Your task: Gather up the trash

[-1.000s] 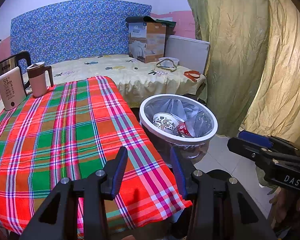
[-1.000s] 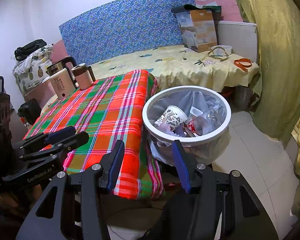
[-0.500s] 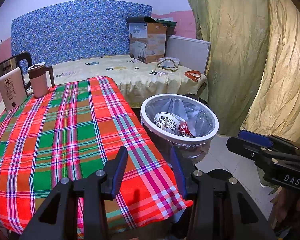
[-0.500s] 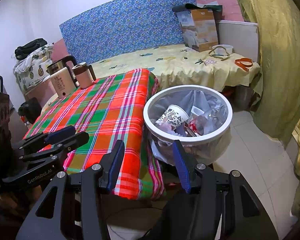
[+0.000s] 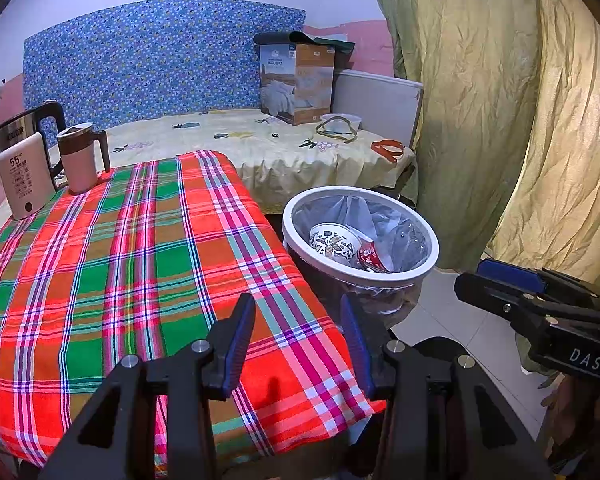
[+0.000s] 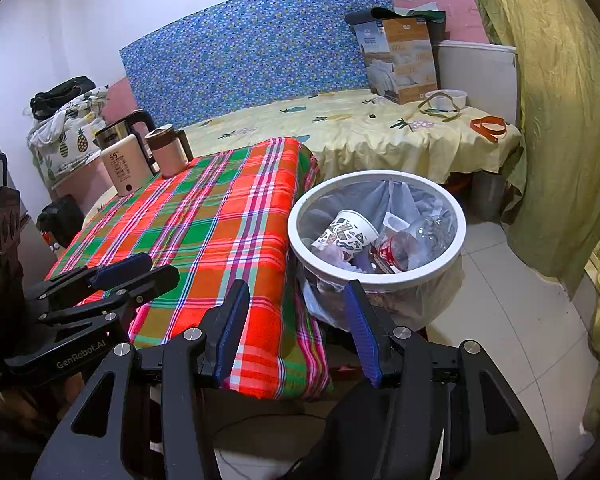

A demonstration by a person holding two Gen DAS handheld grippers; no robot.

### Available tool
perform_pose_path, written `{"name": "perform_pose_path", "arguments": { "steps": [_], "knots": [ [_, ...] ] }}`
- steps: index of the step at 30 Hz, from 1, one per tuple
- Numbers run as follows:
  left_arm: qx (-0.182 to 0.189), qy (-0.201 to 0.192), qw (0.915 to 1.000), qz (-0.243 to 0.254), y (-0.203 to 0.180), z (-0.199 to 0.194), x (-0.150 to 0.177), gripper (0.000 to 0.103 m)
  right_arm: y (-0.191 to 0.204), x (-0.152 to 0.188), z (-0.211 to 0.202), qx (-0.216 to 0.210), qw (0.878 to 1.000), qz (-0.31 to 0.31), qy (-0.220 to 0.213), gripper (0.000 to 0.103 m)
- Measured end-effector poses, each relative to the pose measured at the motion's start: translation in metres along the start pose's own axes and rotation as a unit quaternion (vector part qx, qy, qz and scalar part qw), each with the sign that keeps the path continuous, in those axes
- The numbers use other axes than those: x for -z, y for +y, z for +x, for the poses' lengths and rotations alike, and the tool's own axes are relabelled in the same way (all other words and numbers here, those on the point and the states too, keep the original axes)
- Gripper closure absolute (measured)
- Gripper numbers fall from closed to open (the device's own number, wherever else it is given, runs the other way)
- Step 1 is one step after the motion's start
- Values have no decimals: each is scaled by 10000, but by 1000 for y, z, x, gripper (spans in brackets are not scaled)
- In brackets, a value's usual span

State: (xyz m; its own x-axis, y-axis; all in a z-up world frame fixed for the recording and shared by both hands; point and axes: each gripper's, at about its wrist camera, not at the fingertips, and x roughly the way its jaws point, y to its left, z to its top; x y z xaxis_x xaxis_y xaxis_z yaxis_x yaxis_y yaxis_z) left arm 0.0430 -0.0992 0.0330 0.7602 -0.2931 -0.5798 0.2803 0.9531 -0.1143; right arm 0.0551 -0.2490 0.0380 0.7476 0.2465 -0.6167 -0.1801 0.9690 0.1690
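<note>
**A:** What is in front of the two grippers?

**B:** A bench [image 5: 100,280] covered with a red, green and orange checked cloth [image 6: 220,232]. Just beside its right edge, on the tiled floor [image 6: 520,300], stands a round bin [image 6: 456,236] with a white rim and a clear liner.

**A:** Where is the trash?

**B:** Inside the bin. A patterned paper cup [image 6: 346,234] lies on its side at the left, a red-labelled wrapper [image 6: 390,254] is next to it, and clear crumpled plastic [image 6: 428,232] sits to the right.

**A:** And the grippers?

**B:** The left gripper [image 5: 296,340] hangs over the near right corner of the bench, its jaws spread with nothing between them. The right gripper [image 6: 296,328] is near the bin's near rim, jaws likewise spread and holding nothing.

**A:** Anything else on the bench?

**B:** At the far left, a cream kettle [image 5: 26,180] showing "55", a pink mug [image 5: 80,160] with a brown handle just right of it, and a steel kettle [image 5: 24,130] behind.

**A:** Beyond that?

**B:** A bed [image 6: 360,128] with a yellow sheet, a cardboard box [image 6: 400,64] at its far right, and a yellow-green curtain [image 5: 500,100] on the right.
</note>
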Motion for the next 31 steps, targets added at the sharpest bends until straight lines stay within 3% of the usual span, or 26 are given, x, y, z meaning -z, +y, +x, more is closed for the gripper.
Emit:
{"name": "perform_pose_path", "arguments": {
  "steps": [31],
  "knots": [
    [-127,148,9997,-170,3,7,3,57,3,1,2,-28,10000,2,23,52]
  ]
}}
